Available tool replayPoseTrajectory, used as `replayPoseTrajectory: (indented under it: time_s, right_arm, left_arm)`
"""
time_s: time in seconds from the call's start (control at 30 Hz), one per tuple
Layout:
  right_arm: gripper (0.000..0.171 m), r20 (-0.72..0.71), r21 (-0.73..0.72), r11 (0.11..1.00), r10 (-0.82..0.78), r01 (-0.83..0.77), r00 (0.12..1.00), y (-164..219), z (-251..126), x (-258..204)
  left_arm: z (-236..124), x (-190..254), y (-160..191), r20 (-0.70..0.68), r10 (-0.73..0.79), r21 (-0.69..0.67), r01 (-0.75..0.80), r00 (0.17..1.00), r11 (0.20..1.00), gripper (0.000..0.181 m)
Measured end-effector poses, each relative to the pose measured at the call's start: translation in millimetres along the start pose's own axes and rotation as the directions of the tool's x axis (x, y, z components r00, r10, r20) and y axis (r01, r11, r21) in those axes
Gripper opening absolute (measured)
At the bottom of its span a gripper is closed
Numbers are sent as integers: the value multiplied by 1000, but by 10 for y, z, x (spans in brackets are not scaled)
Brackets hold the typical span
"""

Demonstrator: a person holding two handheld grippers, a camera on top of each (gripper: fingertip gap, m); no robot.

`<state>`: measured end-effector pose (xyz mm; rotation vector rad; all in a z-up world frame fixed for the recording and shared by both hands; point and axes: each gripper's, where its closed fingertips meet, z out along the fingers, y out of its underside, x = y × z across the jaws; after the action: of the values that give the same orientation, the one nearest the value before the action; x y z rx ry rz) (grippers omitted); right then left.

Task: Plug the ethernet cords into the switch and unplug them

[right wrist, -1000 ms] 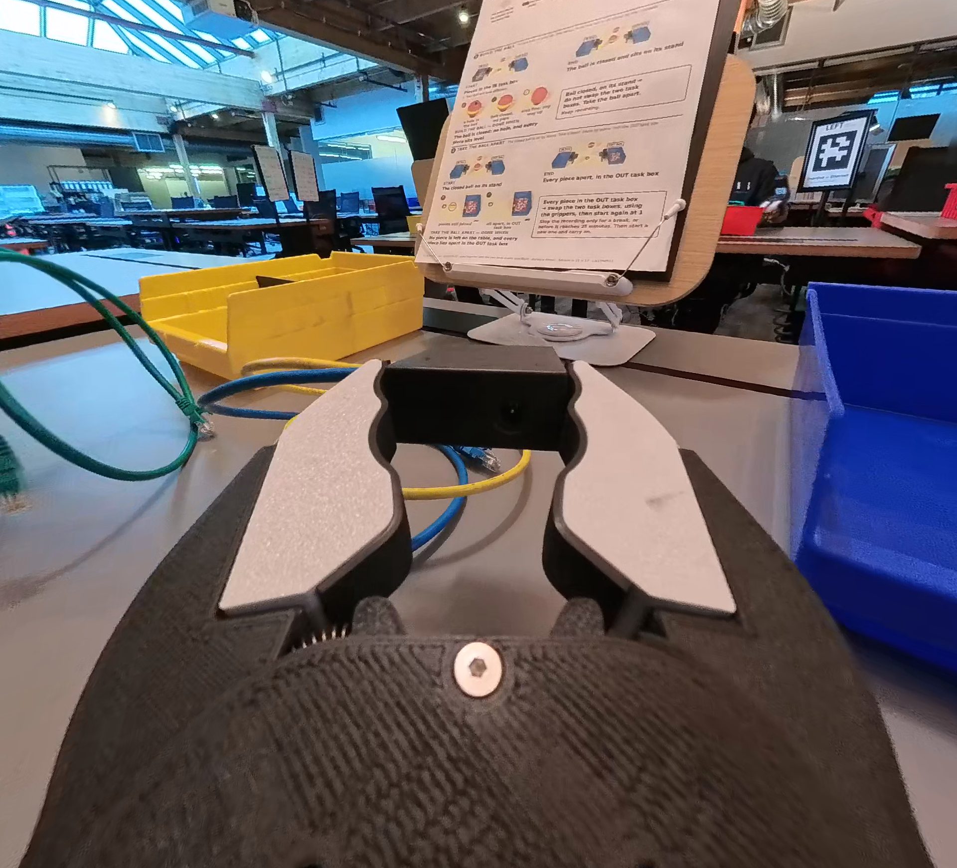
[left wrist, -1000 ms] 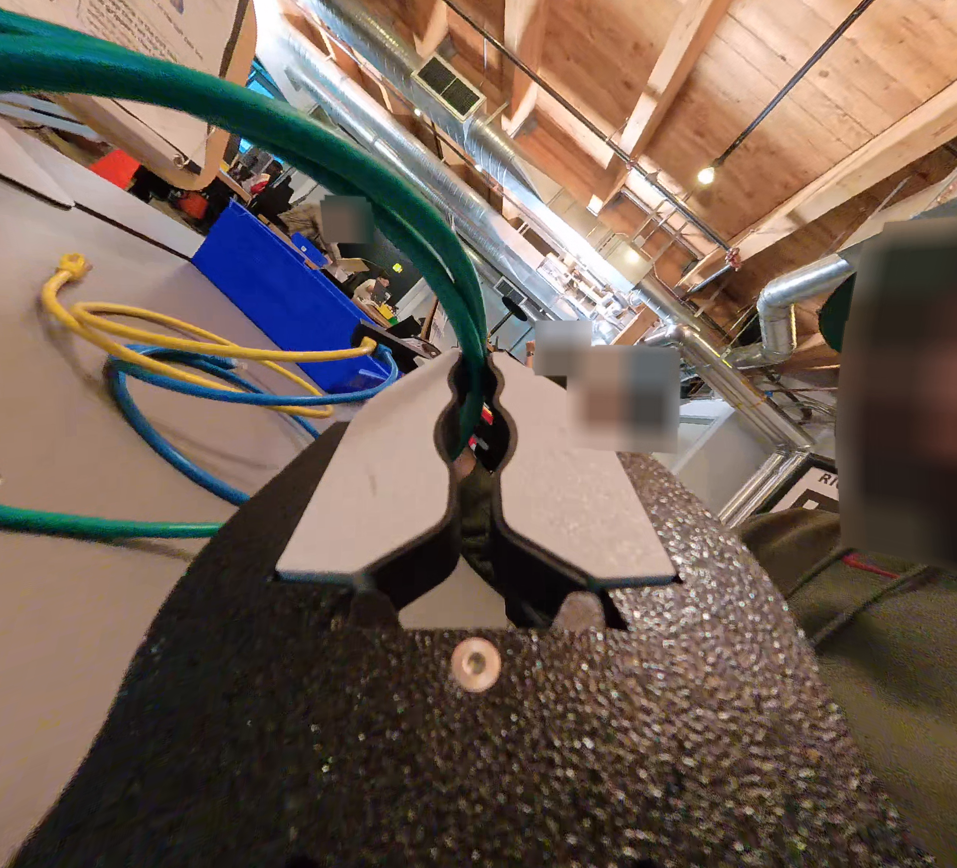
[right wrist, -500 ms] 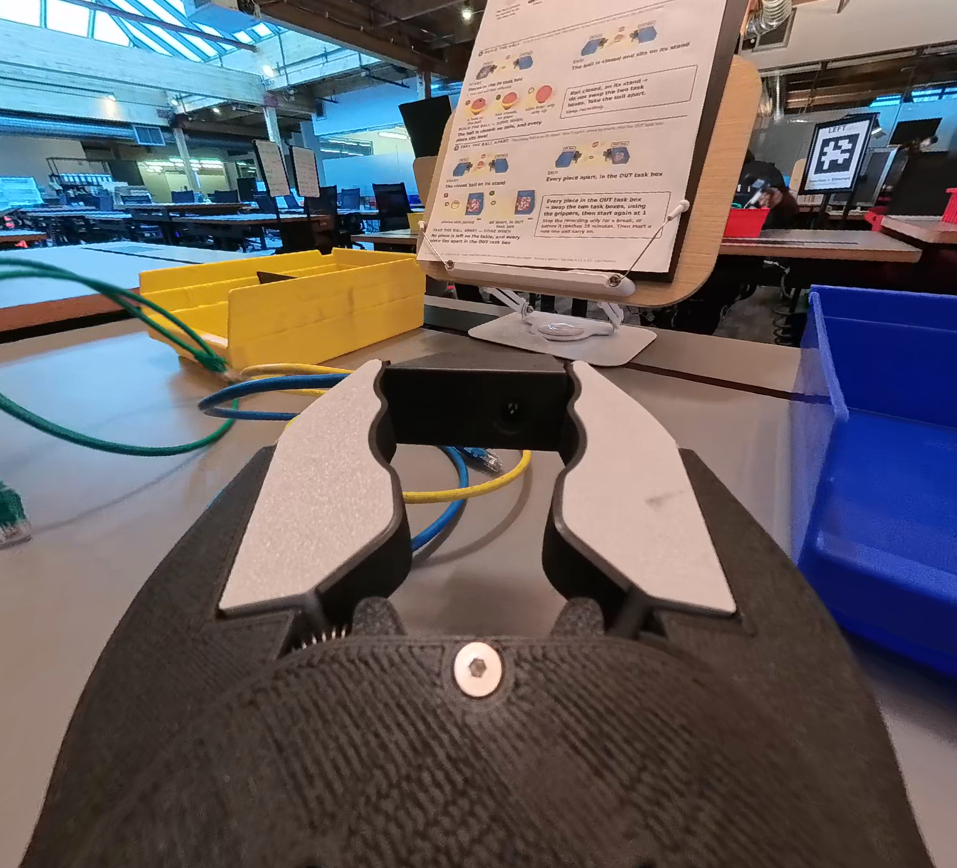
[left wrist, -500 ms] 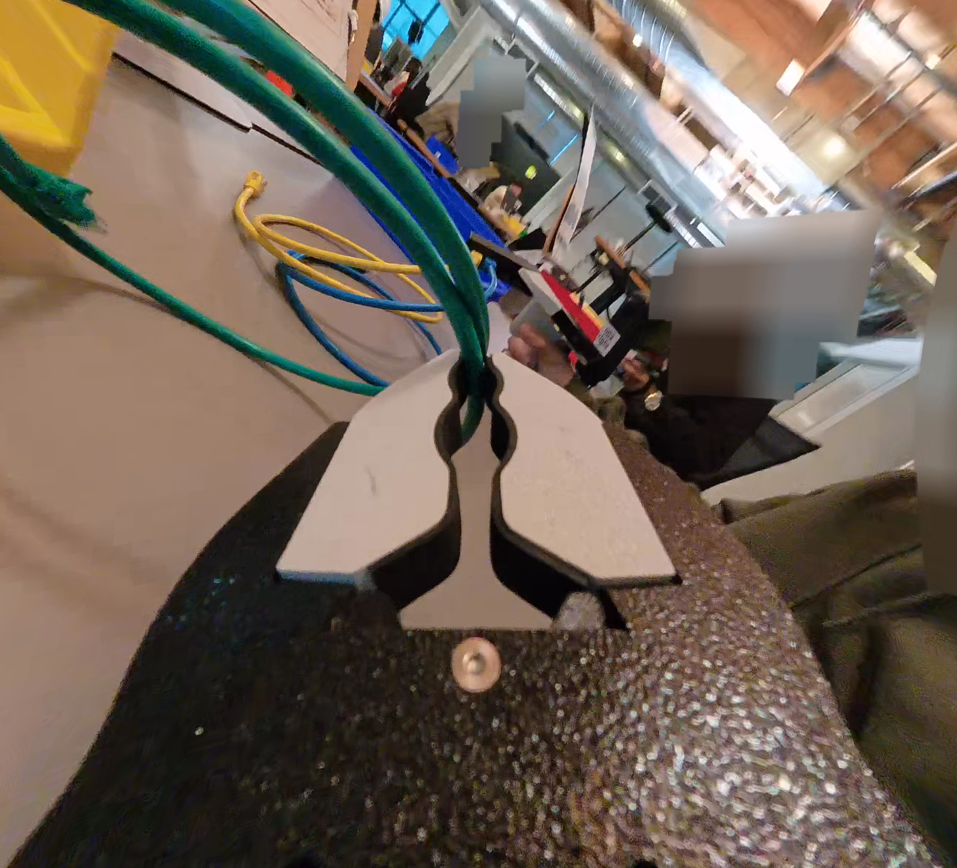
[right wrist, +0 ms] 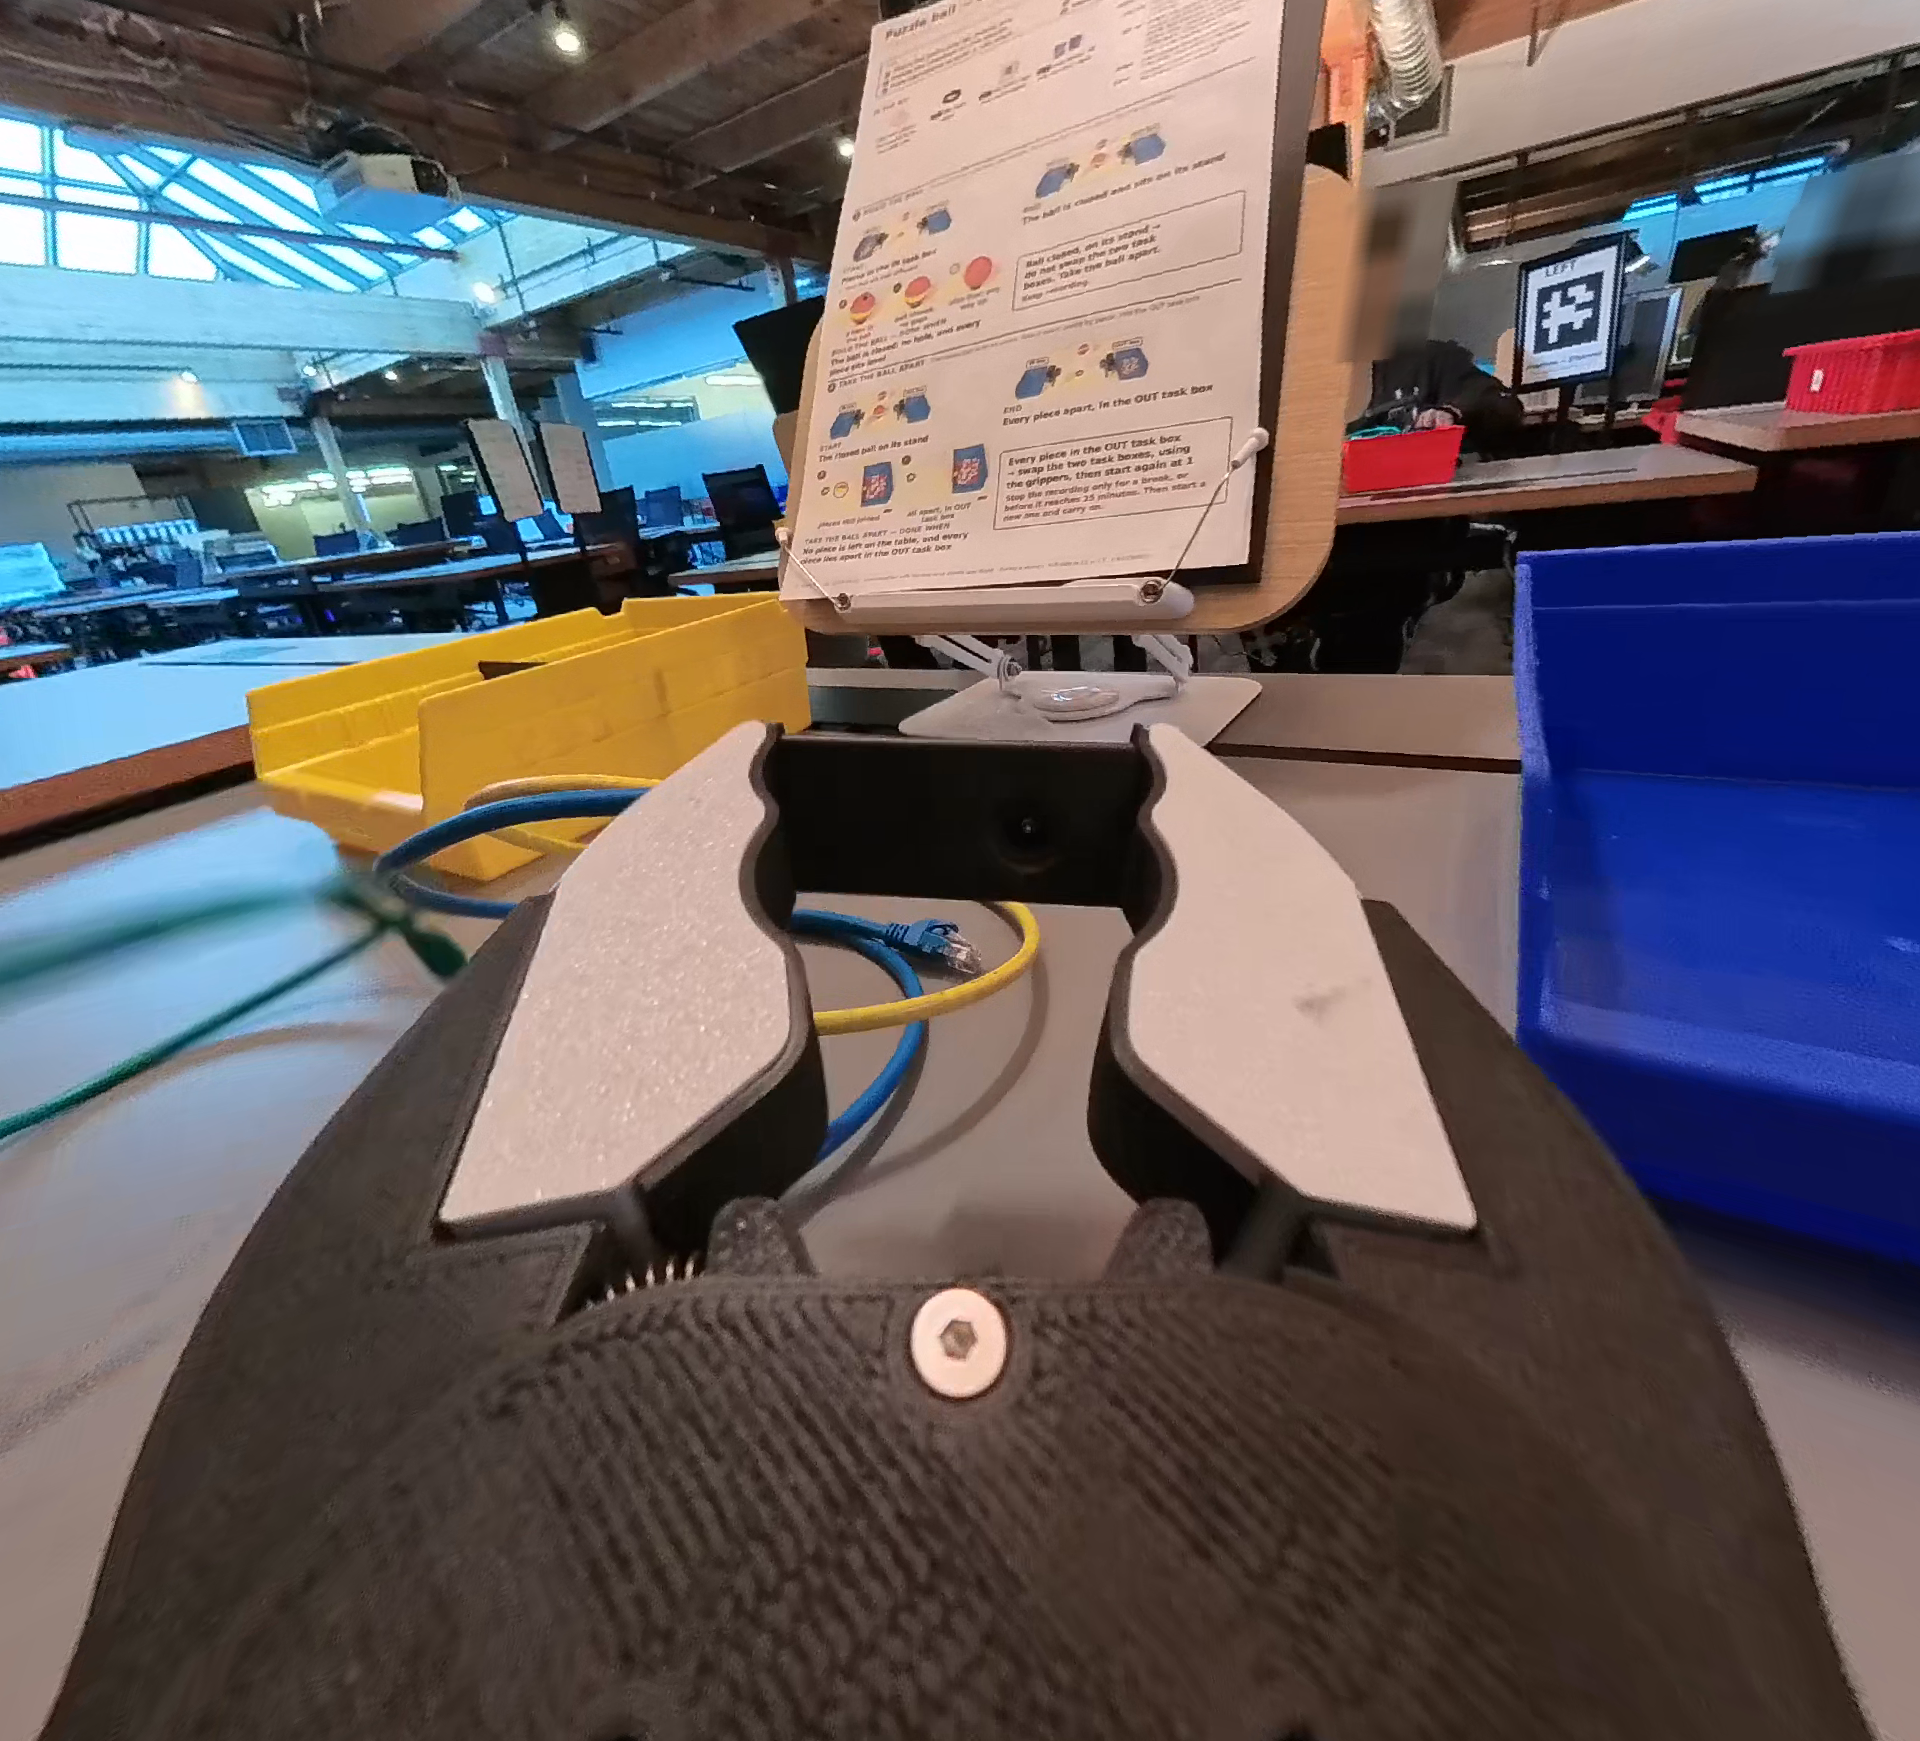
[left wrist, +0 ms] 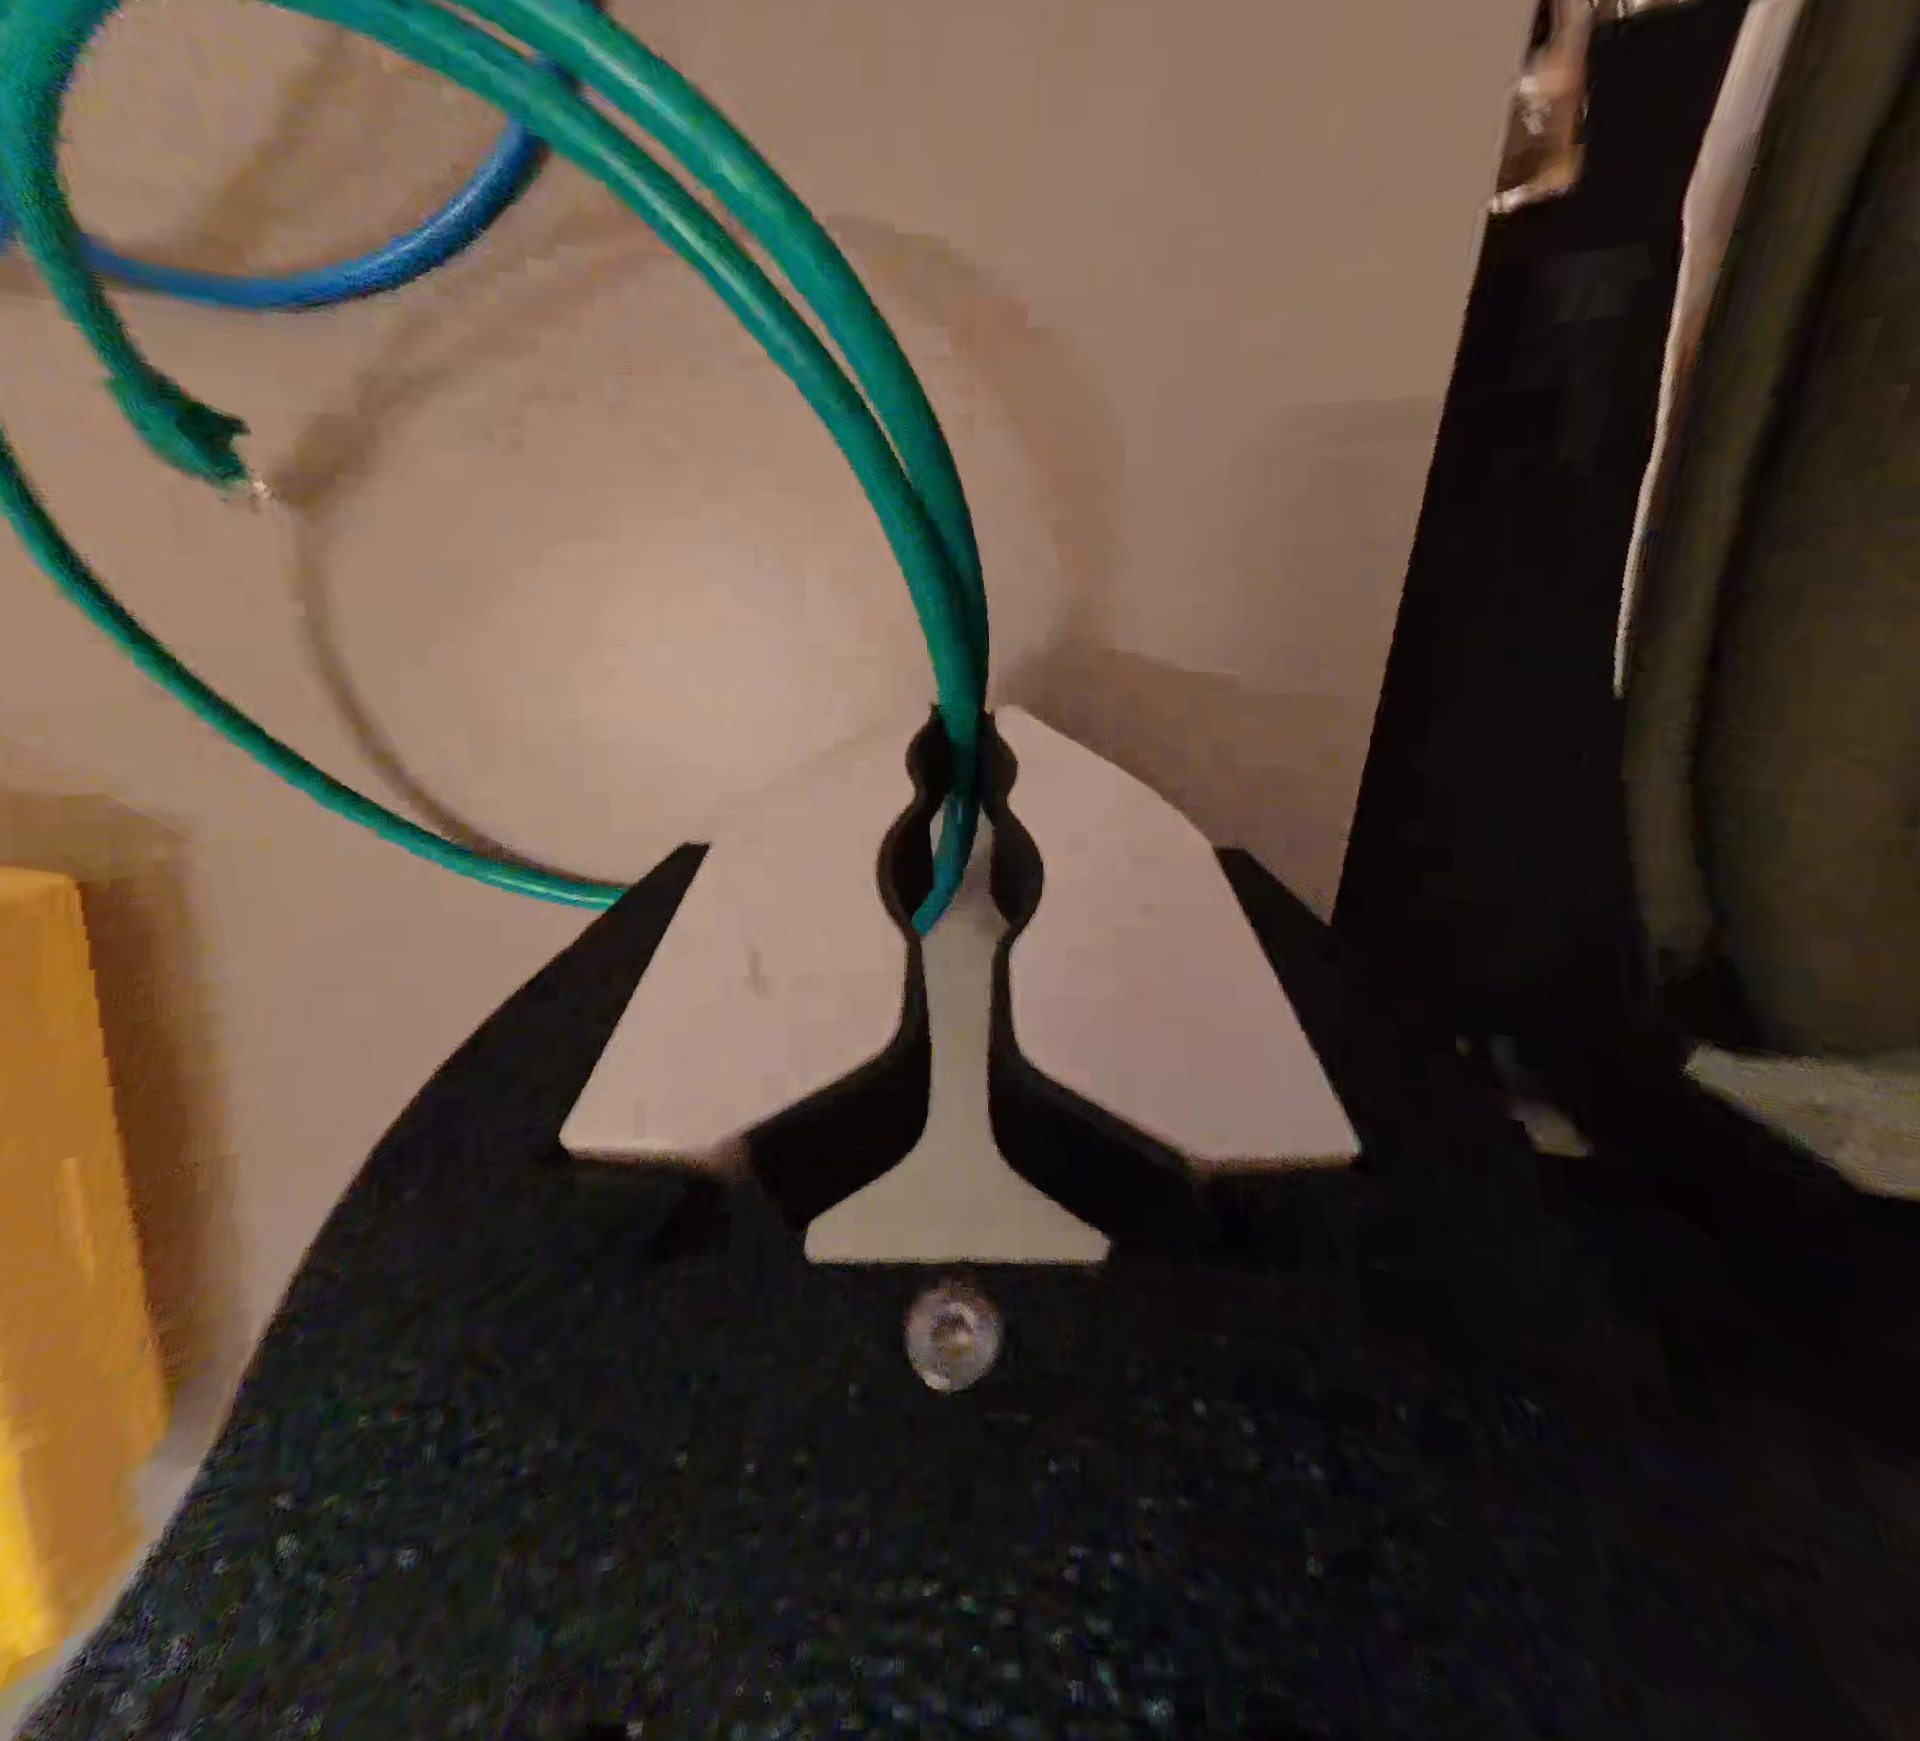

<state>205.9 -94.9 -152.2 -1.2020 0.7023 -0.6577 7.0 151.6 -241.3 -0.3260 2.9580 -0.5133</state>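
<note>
The left gripper (left wrist: 961, 756) is clamped on a doubled loop of thin green ethernet cord (left wrist: 727, 237), pinched at the fingertips over the grey desk (left wrist: 1143, 237). The cord's plug end (left wrist: 182, 434) hangs free to the left, well away from the grip. The right gripper (right wrist: 956, 818) is closed across a small black box-shaped switch (right wrist: 956, 824), held just above the desk between a yellow plastic bin (right wrist: 520, 715) and a blue plastic bin (right wrist: 1714, 860).

Because the cord is held far from its plug, the plug is judged likely to swing and miss a port; a regrip nearer the connector would probably be needed. Two strands in one pinch could slip unevenly. The loose blue ethernet cord (right wrist: 883, 1016) and yellow ethernet cord (right wrist: 935, 1005) lying under the switch could snag the green one.

The left wrist view is blurred, so the plug's latch cannot be made out. The switch's ports are not visible; only one round socket shows on the near face. The desk edges are cut off in both views.
</note>
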Motion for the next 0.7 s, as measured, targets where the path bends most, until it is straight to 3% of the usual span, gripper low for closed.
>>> replayPoseTrajectory:
  time_s: [0.03, 0.13, 0.27, 0.43, 0.53, 0.6, 0.7]
  right_arm:
    - [62, -4, 5, 1000, 9, -9, 1000, -6, -5, 13]
    - [62, 0, 9, 1000, 27, -27, 1000, -12, -10, 28]
    - [62, 23, -4, 1000, 16, -16, 1000, 4, 4, -11]
    - [62, 34, -19, 1000, -11, 12, 999, 23, 20, -53]
    - [62, 36, -25, 1000, -18, 19, 999, 31, 27, -62]
    - [62, 33, -26, 999, -20, 21, 999, 32, 30, -59]
    - [62, 23, -16, 1000, -17, 18, 1000, 21, 21, -44]
  left_arm:
    - [63, 42, 5, -1, 93, -27, -93, 996, 995, 5]
    - [165, 53, 180, -19, 228, -115, -228, 974, 967, 5]
    - [152, -8, 441, -32, 110, -130, -113, 993, 985, 9]
    - [-114, -10, 155, -128, -168, 153, 186, 977, 971, 52]
    - [-143, -380, -261, -14, -424, 354, 401, 905, 845, 49]
    - [17, -467, -496, -67, -576, 378, 554, 815, 741, 48]
    - [256, -565, -788, -187, -686, 393, 694, 703, 603, 46]
